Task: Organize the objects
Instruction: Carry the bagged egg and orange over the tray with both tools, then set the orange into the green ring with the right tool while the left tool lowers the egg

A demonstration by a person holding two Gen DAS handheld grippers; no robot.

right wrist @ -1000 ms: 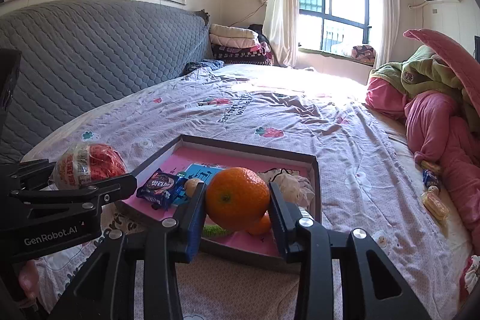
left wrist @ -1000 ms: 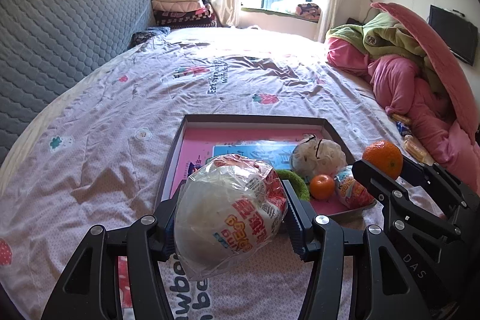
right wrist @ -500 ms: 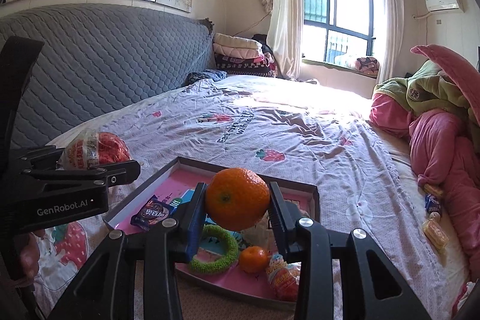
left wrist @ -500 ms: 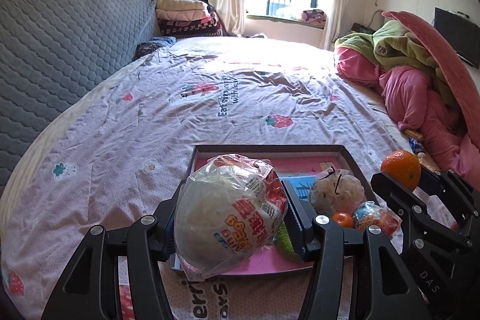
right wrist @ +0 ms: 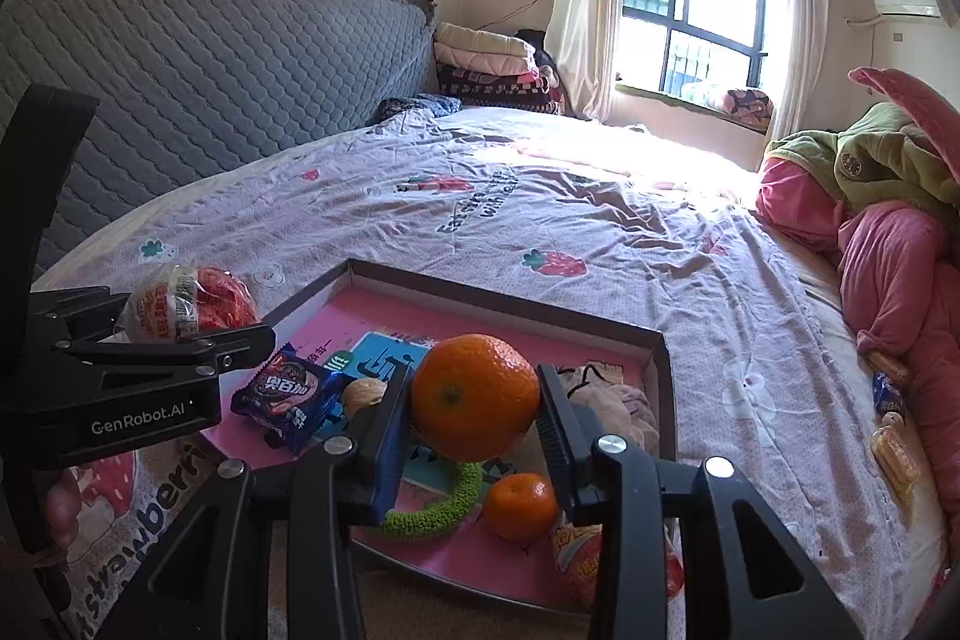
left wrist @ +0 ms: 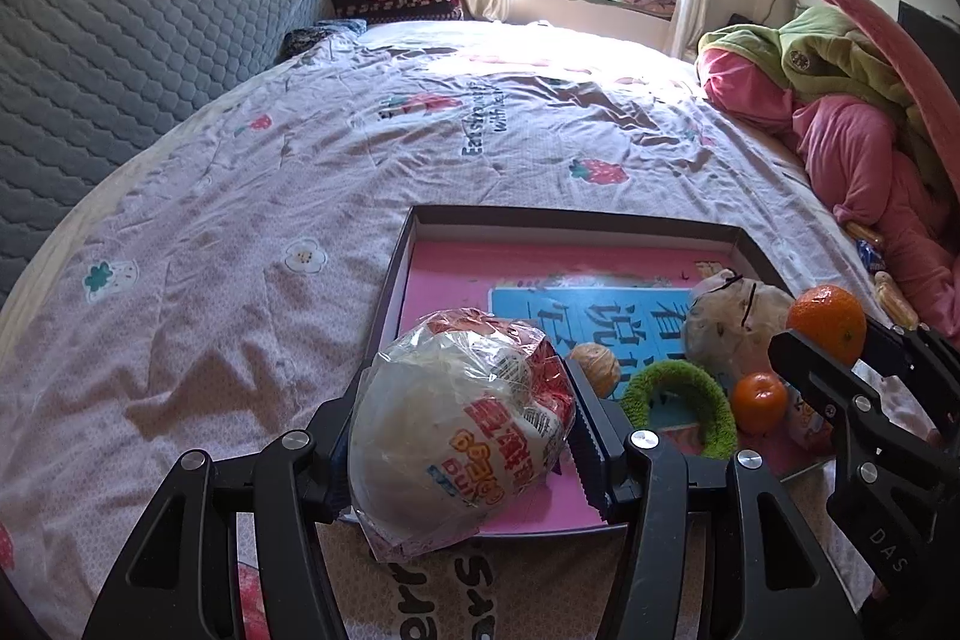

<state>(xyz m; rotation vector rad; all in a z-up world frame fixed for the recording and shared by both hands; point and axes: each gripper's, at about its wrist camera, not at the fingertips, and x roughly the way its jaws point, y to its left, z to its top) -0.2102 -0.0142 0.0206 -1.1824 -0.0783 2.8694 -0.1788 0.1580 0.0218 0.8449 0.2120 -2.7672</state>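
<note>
Two black two-finger grippers, each loaded. The left gripper (left wrist: 465,436) has its fingers pinching one clear-plastic-wrapped white round bun with red printed wrapper (left wrist: 462,424), held above the near left corner of one shallow dark-rimmed cardboard tray with pink lining (right wrist: 504,293). The right gripper (right wrist: 474,400) has its fingers pinching one large orange citrus fruit (right wrist: 474,397), held above the tray's middle. The tray lies on a bed with a lilac strawberry-print sheet (right wrist: 540,220). Tray contents, counted: one small orange mandarin (right wrist: 519,505); one fuzzy green ring (right wrist: 435,511), partly hidden behind the right fingers; one dark blue biscuit packet (right wrist: 288,397) near the left wall; one tan walnut (right wrist: 363,395) just beside the packet; one pale crumpled cloth pouch with black cord (left wrist: 735,319) toward the far right corner; one red-and-yellow snack packet (right wrist: 579,556) at the near right edge; one blue printed booklet (left wrist: 588,307) lying flat under several items. Beyond the tray, at the bed's right side: one heap of pink and green bedding (right wrist: 888,220).
</note>
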